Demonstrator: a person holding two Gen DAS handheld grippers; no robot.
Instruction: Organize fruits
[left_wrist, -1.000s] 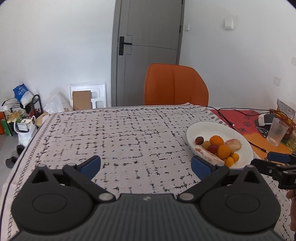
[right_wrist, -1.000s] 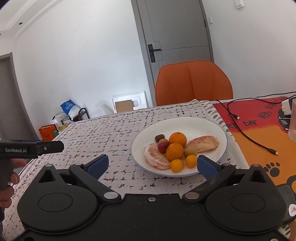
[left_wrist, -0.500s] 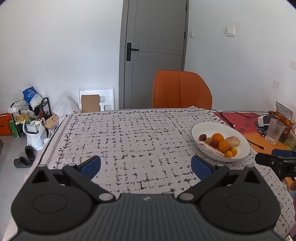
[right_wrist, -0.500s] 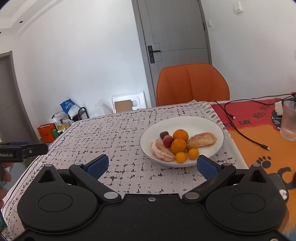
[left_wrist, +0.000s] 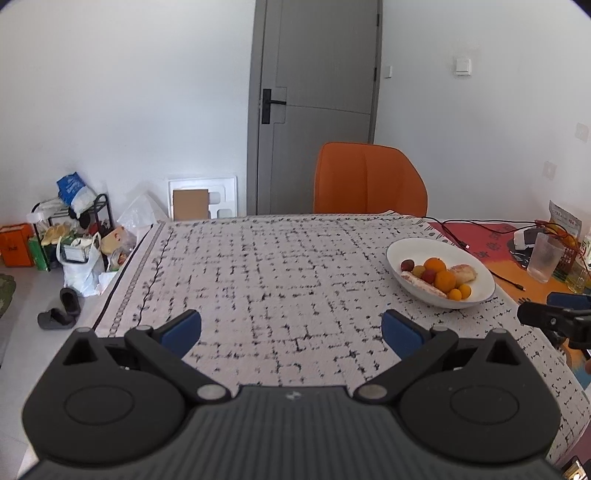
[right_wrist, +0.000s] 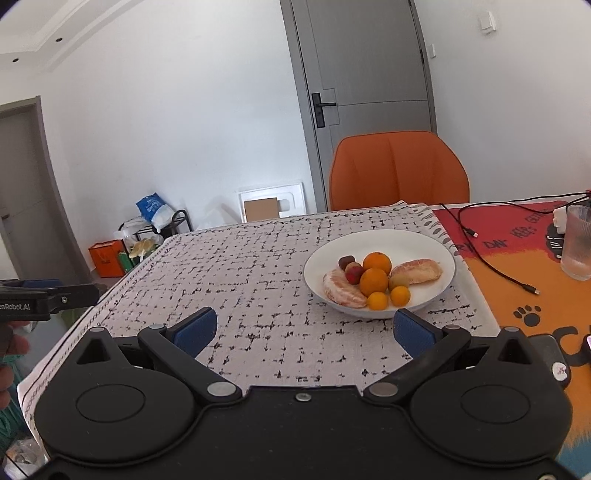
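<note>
White plate (right_wrist: 436, 254) sits on the surface ahead of your right hand-held gripper (right_wrist: 302, 332), carrying two oranges, two small oranges, two peeled citrus pieces and three small round fruits. Both your hand-held grippers are spread wide and empty; the left hand-held gripper (left_wrist: 291, 332) faces bare cloth. You seem between steps: reach in next.

The counter (right_wrist: 266, 295) was covered by a white cloth (left_wrist: 277, 280) printed with a broken black grid. On its right part, a white plate (right_wrist: 436, 254) of fruit was carried by the cloth. Beside the cloth, an orange and red mat (right_wrist: 517, 266) was laid, bearing a black cable (right_wrist: 491, 266) and a ribbed glass (right_wrist: 578, 243).
</note>
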